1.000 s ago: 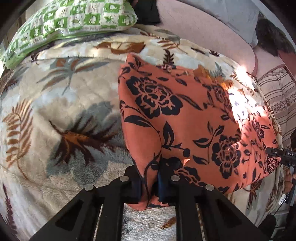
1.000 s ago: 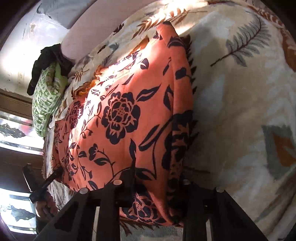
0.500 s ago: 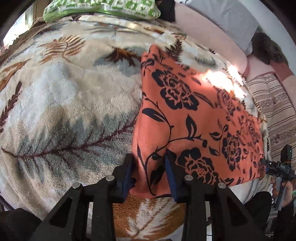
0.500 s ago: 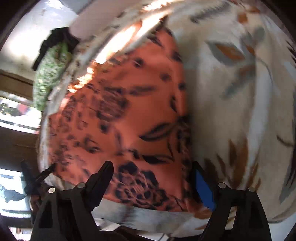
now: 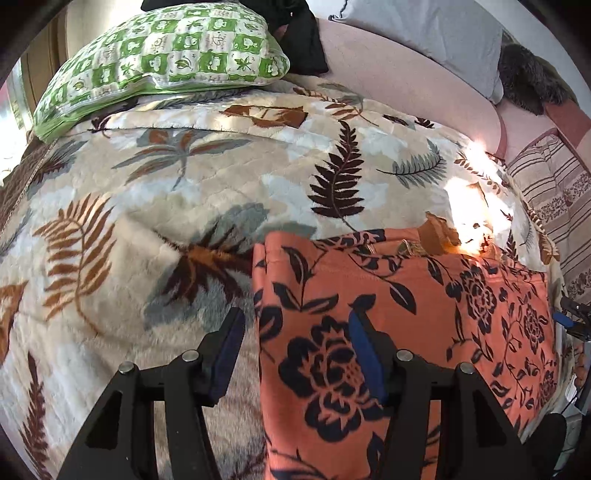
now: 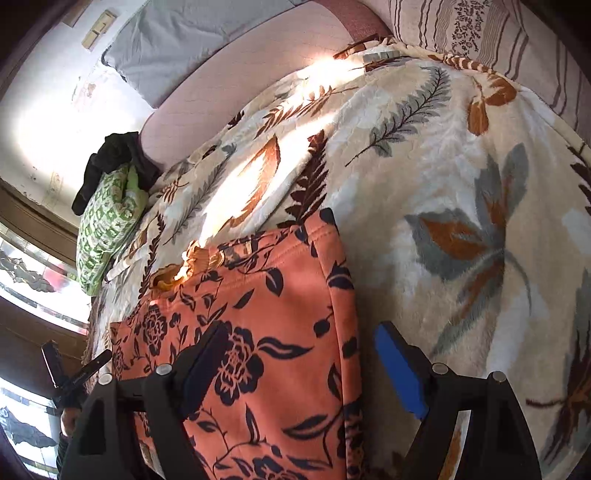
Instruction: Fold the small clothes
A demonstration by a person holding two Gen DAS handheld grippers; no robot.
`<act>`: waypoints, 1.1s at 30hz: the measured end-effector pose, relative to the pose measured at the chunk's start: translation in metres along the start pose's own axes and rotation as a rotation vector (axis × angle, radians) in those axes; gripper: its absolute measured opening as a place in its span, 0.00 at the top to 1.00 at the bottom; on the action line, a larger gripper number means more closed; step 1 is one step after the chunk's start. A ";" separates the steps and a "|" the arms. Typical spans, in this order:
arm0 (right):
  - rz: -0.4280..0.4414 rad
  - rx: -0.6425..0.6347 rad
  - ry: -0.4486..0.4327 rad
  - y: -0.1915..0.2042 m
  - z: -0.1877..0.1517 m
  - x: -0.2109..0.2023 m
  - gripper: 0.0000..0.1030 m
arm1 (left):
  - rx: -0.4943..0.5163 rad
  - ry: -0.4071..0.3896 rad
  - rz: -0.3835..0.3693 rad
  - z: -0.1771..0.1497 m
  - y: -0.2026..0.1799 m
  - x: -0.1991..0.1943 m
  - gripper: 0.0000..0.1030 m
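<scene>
Jaws of both grippers hide the orange garment's near edge.

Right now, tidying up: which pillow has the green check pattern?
The green-checked pillow on the leaf-print blanket; the grey pillow is plain.

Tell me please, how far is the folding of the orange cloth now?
Looks done: the orange floral garment lies flat on the leaf-print blanket with a straight left edge. In hand: nothing; the left gripper is opening astride that edge, and the right gripper stands open over the opposite edge. Left: probably another fold, since the piece looks wide.
</scene>
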State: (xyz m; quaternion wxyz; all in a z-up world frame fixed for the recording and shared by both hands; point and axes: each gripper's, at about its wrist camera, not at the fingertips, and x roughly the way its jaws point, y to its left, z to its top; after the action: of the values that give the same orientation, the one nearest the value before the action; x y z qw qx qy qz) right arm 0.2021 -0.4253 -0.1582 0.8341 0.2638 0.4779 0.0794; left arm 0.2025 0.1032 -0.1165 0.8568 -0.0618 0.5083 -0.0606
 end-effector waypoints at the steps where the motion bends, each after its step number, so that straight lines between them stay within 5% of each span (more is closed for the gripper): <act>1: -0.012 -0.004 0.000 -0.001 0.006 0.006 0.18 | -0.006 0.012 0.019 0.005 0.001 0.007 0.58; 2: -0.028 -0.013 0.001 -0.001 0.011 0.014 0.18 | -0.010 0.038 0.039 0.008 0.003 0.015 0.85; 3: -0.049 -0.027 0.011 -0.002 0.017 0.022 0.19 | -0.013 0.062 0.053 0.009 0.007 0.020 0.95; 4: -0.075 -0.040 0.027 -0.002 0.023 0.032 0.37 | -0.019 0.060 0.047 0.009 0.008 0.020 0.95; 6: -0.115 -0.074 0.093 0.000 0.032 0.051 0.89 | 0.011 0.004 0.077 0.007 0.004 0.010 0.96; 10: -0.211 -0.279 -0.020 0.044 0.034 0.031 0.92 | -0.011 -0.085 0.092 0.004 0.008 -0.007 0.96; 13: -0.304 -0.212 -0.044 0.019 0.039 0.045 0.87 | -0.013 0.014 0.127 0.001 0.011 0.035 0.93; 15: -0.239 -0.081 0.034 -0.013 0.039 0.066 0.79 | 0.016 -0.032 0.163 0.001 0.005 0.028 0.89; 17: -0.204 -0.032 -0.052 -0.014 0.038 0.040 0.71 | -0.004 -0.045 0.132 0.003 0.008 0.014 0.80; 19: -0.208 -0.054 -0.118 -0.003 0.035 0.012 0.29 | -0.024 -0.049 0.146 0.003 0.012 -0.001 0.73; 22: -0.121 -0.074 -0.191 0.019 0.026 -0.032 0.27 | -0.036 -0.109 0.112 -0.009 0.008 -0.040 0.72; 24: 0.026 -0.060 -0.172 0.034 0.012 -0.051 0.25 | -0.004 -0.140 0.077 -0.025 -0.005 -0.068 0.58; 27: 0.303 -0.012 -0.019 0.054 -0.024 -0.041 0.13 | 0.033 -0.183 0.028 -0.062 -0.030 -0.098 0.31; 28: 0.359 0.003 0.025 0.054 -0.037 -0.033 0.13 | 0.045 -0.179 0.012 -0.076 -0.037 -0.099 0.30; 30: 0.353 0.019 0.090 0.043 -0.064 -0.008 0.13 | 0.072 -0.073 0.084 -0.101 -0.044 -0.071 0.29; 31: 0.270 0.070 0.118 0.027 -0.074 0.009 0.14 | 0.076 0.037 0.148 -0.112 -0.040 -0.044 0.29; 32: 0.260 0.158 0.127 0.008 -0.081 0.022 0.19 | 0.034 0.077 0.135 -0.122 -0.031 -0.029 0.27; 33: 0.295 0.221 0.076 0.002 -0.082 0.014 0.22 | -0.002 0.013 0.116 -0.125 -0.027 -0.040 0.28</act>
State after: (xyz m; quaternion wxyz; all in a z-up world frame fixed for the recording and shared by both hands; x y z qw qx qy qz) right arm 0.1408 -0.3885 -0.2008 0.7607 0.4178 0.4710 0.1577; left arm 0.0726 0.0780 -0.1374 0.8555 -0.0326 0.5167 -0.0108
